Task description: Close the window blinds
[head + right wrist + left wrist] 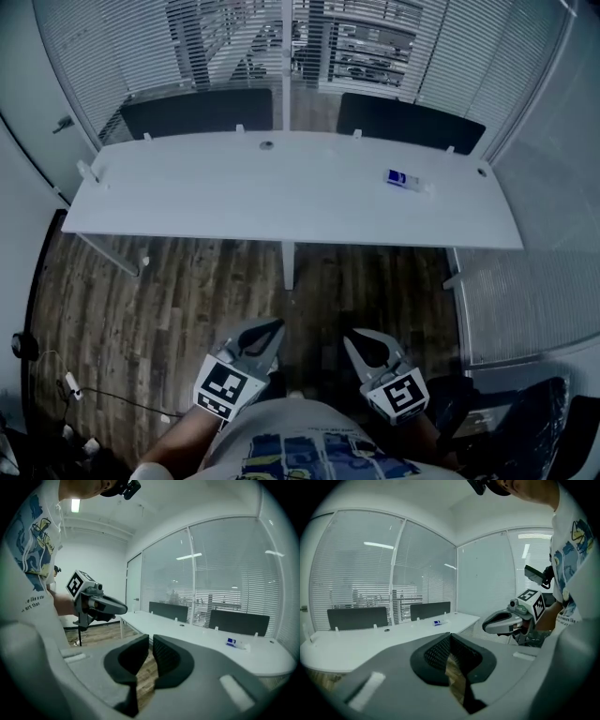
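- White slatted blinds (pixel 473 66) hang beyond the worktop's (pixel 234 197) far edge.
- The left tool (pixel 270 330) is pinched together and empty.
- The right tool (pixel 356 342) stands a narrow slit apart and empty, both tools short of the near edge.

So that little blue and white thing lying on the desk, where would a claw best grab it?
Probably across its narrow middle, coming down from above. The blue and white thing lies flat on the white desk and is longer than wide, so the pads can close on its long sides. It sits toward the right end, so the right claw suits.
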`<state>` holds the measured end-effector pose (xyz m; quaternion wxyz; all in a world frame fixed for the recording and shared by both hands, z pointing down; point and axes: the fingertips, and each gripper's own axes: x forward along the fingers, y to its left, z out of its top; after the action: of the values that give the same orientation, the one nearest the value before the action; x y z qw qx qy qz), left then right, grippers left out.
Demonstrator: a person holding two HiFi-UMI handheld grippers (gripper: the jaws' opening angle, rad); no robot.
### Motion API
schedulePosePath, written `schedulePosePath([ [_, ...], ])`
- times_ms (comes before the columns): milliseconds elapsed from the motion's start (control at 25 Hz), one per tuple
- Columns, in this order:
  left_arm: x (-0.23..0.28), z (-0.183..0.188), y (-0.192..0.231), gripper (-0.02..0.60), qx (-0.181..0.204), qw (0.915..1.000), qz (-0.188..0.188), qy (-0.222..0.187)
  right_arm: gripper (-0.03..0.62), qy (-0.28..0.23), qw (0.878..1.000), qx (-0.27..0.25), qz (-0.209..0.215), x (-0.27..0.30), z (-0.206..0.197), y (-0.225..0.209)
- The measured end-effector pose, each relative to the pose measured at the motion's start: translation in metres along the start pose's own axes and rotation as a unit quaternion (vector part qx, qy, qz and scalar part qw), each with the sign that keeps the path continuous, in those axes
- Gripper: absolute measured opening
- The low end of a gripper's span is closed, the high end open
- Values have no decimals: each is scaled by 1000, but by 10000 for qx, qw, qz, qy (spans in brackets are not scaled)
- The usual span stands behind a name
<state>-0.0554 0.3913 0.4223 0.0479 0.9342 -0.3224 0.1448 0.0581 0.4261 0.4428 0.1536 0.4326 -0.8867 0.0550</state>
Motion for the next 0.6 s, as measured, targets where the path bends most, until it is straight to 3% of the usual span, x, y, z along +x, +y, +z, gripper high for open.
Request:
schedulePosePath([
  [600, 31, 2, 119, 32, -170, 9998, -5, -129, 46, 182, 9993, -257, -177, 115, 39, -35],
])
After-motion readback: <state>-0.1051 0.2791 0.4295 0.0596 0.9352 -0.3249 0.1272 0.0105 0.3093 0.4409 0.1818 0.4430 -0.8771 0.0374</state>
